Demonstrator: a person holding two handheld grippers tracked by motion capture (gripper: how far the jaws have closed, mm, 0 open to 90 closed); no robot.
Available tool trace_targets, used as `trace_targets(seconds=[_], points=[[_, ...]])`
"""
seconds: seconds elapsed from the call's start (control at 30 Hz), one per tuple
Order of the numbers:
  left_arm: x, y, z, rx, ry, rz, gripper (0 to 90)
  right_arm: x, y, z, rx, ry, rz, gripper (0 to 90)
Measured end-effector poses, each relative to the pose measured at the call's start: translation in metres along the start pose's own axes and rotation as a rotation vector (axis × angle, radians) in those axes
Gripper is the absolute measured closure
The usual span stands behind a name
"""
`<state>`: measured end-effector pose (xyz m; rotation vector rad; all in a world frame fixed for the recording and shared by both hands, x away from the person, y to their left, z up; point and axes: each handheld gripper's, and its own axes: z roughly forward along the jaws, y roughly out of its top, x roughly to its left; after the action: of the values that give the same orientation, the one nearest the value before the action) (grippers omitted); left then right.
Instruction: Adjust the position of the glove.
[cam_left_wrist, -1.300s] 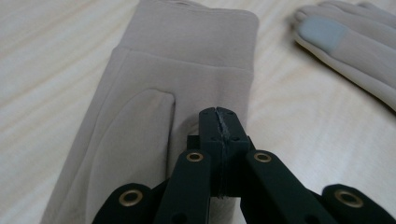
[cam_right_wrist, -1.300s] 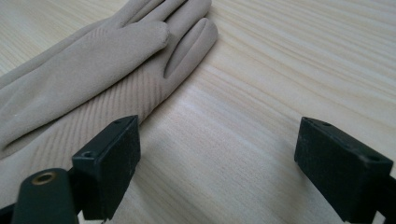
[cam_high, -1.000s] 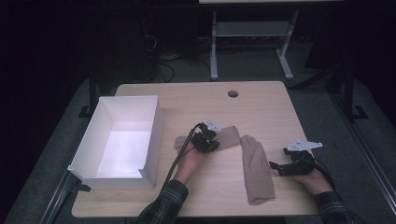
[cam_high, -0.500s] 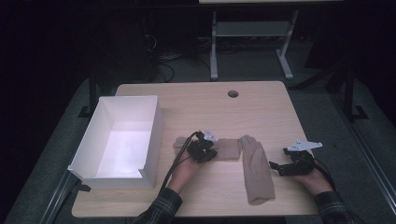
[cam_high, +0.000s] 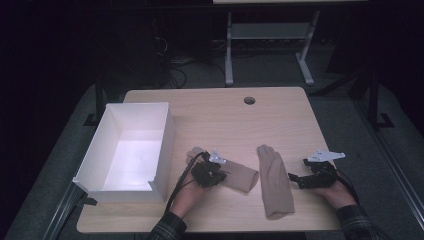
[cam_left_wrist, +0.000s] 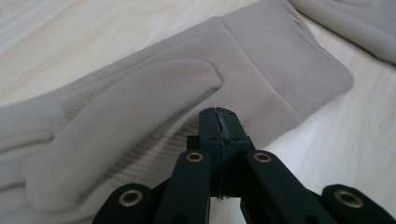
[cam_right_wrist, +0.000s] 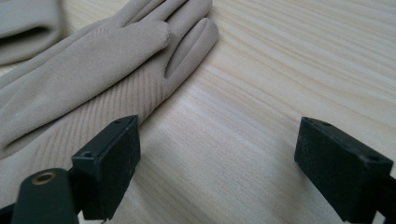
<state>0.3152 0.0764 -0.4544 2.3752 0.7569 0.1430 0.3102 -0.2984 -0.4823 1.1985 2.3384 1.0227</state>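
Since the earlier frame, the left gripper (cam_high: 209, 172) has slid toward seven o'clock, dragging one beige glove (cam_left_wrist: 154, 102) nearer the white box (cam_high: 165, 150). Its jaws are clenched; whether cloth is pinched between them is hidden. The right gripper (cam_high: 300, 181) rests released at three o'clock of the second glove (cam_high: 274, 182), on the table (cam_high: 280, 120).

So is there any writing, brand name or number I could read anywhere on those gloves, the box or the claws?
None: no words, labels, brands or numbers can be read.
The two beige gloves, the white box, the wooden table and both claws are plain.
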Motion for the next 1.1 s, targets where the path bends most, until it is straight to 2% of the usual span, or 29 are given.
trace_targets(seconds=[0.1,0.17,0.27,0.33,0.5,0.57,0.6,0.67,0.8,0.93,1.1], points=[[0.000,-0.002,-0.007,-0.017,0.007,0.000,89.7,0.000,0.000,0.000,0.000,0.000,0.001,13.9],[0.003,0.000,-0.013,-0.056,0.023,-0.020,89.7,0.000,0.000,0.000,0.002,0.001,-0.001,13.9],[0.010,0.007,-0.022,-0.080,0.074,-0.034,89.7,0.000,0.000,0.000,0.002,0.000,-0.001,13.9],[0.016,0.010,-0.024,-0.085,0.123,-0.040,89.7,0.000,0.000,0.000,0.002,0.001,-0.001,13.9],[0.038,0.015,-0.021,-0.092,0.209,-0.096,89.8,0.000,0.000,0.001,-0.002,0.002,0.003,13.9],[0.047,0.018,-0.020,-0.091,0.251,-0.104,89.8,0.000,0.000,0.000,-0.001,0.002,0.004,13.8],[0.051,0.018,-0.019,-0.091,0.257,-0.121,89.7,0.000,0.000,0.001,-0.002,0.002,0.003,13.9],[0.058,0.019,-0.016,-0.074,0.284,-0.126,89.8,0.000,0.000,0.001,-0.002,0.002,0.003,13.9],[0.067,0.015,-0.007,-0.050,0.283,-0.159,89.8,0.000,0.001,0.001,-0.004,0.003,0.002,13.9],[0.071,0.014,0.002,-0.028,0.279,-0.161,89.8,0.000,0.001,0.001,-0.004,0.004,0.000,13.9],[0.071,0.017,0.008,-0.036,0.264,-0.152,89.8,0.000,0.001,0.001,-0.004,0.004,0.000,13.9]])
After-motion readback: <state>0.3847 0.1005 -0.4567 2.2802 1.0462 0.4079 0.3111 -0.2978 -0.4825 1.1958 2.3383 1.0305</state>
